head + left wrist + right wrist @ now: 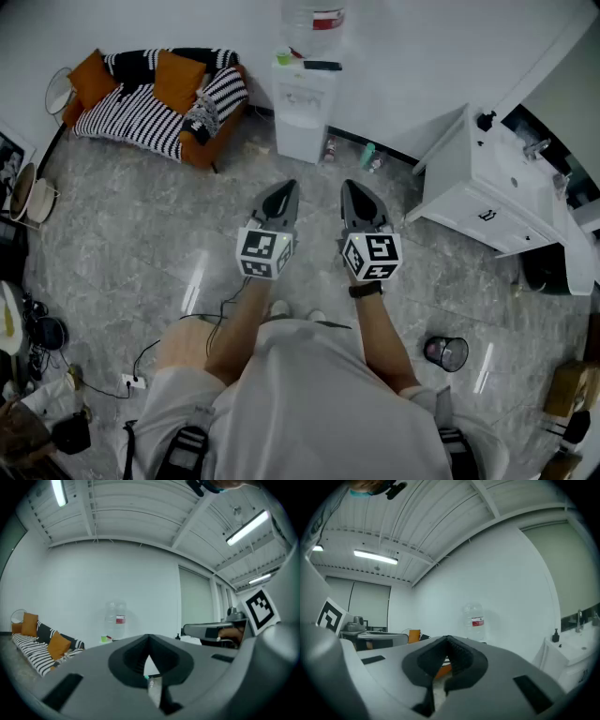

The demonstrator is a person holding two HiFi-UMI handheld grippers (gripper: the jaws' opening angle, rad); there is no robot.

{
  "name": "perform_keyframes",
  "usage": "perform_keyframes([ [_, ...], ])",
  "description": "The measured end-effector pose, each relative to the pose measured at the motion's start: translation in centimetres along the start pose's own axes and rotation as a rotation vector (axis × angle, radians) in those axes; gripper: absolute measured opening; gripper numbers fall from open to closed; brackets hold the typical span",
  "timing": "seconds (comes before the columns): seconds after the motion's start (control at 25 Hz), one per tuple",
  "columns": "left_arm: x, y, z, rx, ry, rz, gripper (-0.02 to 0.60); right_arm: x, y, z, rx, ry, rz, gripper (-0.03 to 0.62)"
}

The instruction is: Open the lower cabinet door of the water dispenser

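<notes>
The white water dispenser (305,108) stands against the far wall with a clear bottle (314,19) on top. Its lower cabinet door (298,141) faces me and looks closed. My left gripper (285,187) and right gripper (352,186) are held side by side and level, pointing at the dispenser from well back across the floor. Both are shut with nothing between them. In the left gripper view the bottle (116,619) shows above the shut left gripper (149,637); the dispenser body is hidden behind the jaws. The right gripper view shows the bottle (474,619) above the right gripper (447,639).
A striped sofa with orange cushions (155,94) stands left of the dispenser. A white sink cabinet (487,192) is at the right. Small bottles (367,156) lie on the floor by the dispenser. A waste bin (447,352) and a power strip with cables (131,381) sit near me.
</notes>
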State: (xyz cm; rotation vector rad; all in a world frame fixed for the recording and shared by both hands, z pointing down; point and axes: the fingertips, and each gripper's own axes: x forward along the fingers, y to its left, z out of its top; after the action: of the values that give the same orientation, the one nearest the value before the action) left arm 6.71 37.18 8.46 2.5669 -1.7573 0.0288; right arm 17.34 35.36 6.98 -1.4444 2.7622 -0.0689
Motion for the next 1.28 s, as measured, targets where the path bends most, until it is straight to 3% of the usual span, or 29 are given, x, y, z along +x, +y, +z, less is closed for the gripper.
perform_keyframes([
  [0.24, 0.8, -2.5, 1.5, 0.0, -0.018, 0.004, 0.011, -1.0, -3.5, 1.2, 0.016, -0.018, -0.004, 0.009],
  [0.52, 1.6, -4.8, 1.9, 0.007, -0.037, 0.02, 0.011, -2.5, -4.7, 0.5, 0.057, -0.023, 0.031, 0.009],
  [0.72, 2.8, -6.2, 2.7, 0.028, -0.07, 0.037, 0.011, -3.6, -4.4, 0.0, 0.119, -0.064, 0.127, 0.009],
  [0.88, 4.0, -6.5, 2.8, 0.063, -0.056, 0.039, 0.011, -3.8, -4.9, -0.3, 0.128, -0.061, 0.143, 0.009],
  [1.08, 4.3, -5.1, 2.2, 0.014, -0.046, 0.084, 0.011, -2.9, -5.1, -0.9, 0.125, -0.043, 0.15, 0.009],
  [1.28, 5.8, -3.9, 0.5, -0.021, -0.019, 0.056, 0.011, -0.5, -5.7, -1.8, 0.148, -0.039, 0.143, 0.009],
])
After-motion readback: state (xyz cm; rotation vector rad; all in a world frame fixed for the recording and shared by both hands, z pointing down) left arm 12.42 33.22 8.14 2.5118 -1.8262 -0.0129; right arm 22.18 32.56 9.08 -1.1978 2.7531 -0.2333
